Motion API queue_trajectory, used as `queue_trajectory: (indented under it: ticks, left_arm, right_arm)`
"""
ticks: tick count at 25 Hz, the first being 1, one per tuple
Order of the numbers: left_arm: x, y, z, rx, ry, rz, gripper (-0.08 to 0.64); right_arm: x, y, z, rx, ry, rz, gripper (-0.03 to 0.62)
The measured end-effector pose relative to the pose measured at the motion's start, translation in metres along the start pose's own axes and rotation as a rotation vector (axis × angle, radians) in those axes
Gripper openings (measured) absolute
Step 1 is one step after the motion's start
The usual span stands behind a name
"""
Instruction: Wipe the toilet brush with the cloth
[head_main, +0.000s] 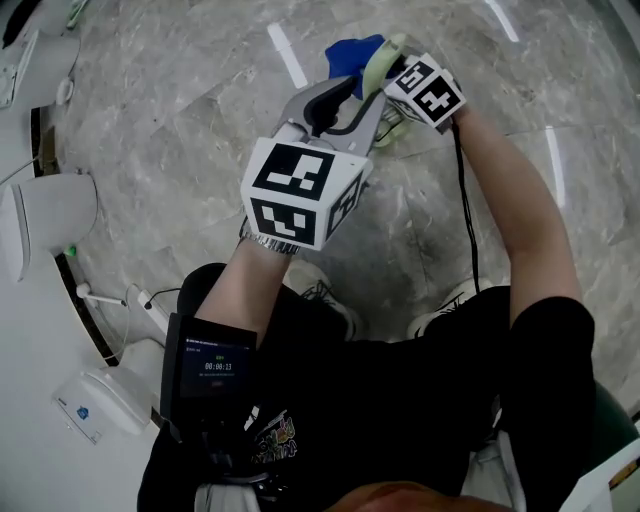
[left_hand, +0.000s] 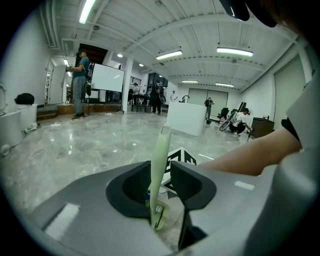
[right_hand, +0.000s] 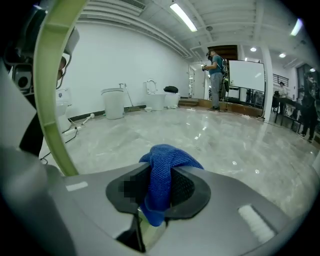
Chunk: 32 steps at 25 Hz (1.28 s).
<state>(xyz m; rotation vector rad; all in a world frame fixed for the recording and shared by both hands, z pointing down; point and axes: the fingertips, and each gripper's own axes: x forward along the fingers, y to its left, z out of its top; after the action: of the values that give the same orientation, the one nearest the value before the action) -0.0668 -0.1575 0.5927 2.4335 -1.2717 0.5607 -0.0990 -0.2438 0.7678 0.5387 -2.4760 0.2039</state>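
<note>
We find the left gripper (left_hand: 159, 167) pinching the toilet brush (right_hand: 48, 85) by its pale green handle. The thin shaft stands up between the dark pads, lies against one of them and rises past their tips. Just beyond the left gripper's tips and slightly to its right, the right gripper (right_hand: 160, 171) is clamped on the cloth (head_main: 352, 50), a bunched blue wad that bulges out above its pads and hangs a little below them. In the right gripper view the handle curves by close on the side toward the left gripper; we cannot tell whether cloth and handle touch. Brush and cloth are both held in the air in front of the person, with the marble floor (head_main: 200, 90) well below the left gripper. The person's right forearm (left_hand: 250, 155) crosses just beside the left gripper, on its right — and a white toilet (head_main: 45, 215) stands on the floor well off to its left.
</note>
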Motion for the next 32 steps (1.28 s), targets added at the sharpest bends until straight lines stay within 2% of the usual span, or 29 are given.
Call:
queue_trajectory:
  ticks: [3,6,8,10,13,15,18,24,26,28,30,32]
  left_arm:
    - [0.003,0.006,0.002,-0.016,-0.005,0.002,0.121]
    - [0.005,0.008,0.002,-0.025,-0.007,0.006,0.121]
    - [0.005,0.009,0.003,-0.025,-0.01,0.009,0.121]
    - [0.006,0.008,0.003,-0.018,-0.01,0.009,0.121]
    - [0.007,0.005,0.0,-0.001,0.0,0.012,0.118]
    - [0.009,0.004,-0.002,0.003,0.01,0.012,0.117]
    - [0.015,0.001,0.001,0.004,0.013,0.007,0.115]
    - [0.016,-0.003,0.002,0.014,0.014,0.012,0.117]
    - [0.015,-0.003,0.001,0.015,0.016,0.012,0.117]
    - [0.015,-0.002,-0.001,0.015,0.018,0.012,0.117]
    - [0.014,-0.002,-0.003,0.013,0.021,0.012,0.117]
    - [0.014,-0.002,-0.004,0.013,0.022,0.012,0.117]
  right_arm:
    - [-0.002,-0.014,-0.011,0.004,0.023,-0.05,0.087]
    - [-0.019,-0.044,-0.058,0.04,0.126,-0.153,0.087]
    - [-0.037,-0.051,-0.098,0.043,0.212,-0.155,0.087]
    - [-0.057,-0.04,-0.138,0.019,0.292,-0.091,0.087]
    - [-0.081,0.003,-0.192,-0.01,0.387,0.076,0.087]
    - [-0.089,0.034,-0.215,-0.011,0.426,0.173,0.087]
    - [-0.08,0.074,-0.21,-0.019,0.407,0.269,0.087]
    - [-0.048,0.152,-0.15,-0.091,0.289,0.449,0.087]
    - [-0.041,0.167,-0.131,-0.101,0.232,0.455,0.087]
    - [-0.033,0.168,-0.119,-0.1,0.186,0.412,0.087]
    - [-0.027,0.164,-0.119,-0.09,0.181,0.38,0.087]
    - [-0.027,0.16,-0.128,-0.075,0.203,0.385,0.087]
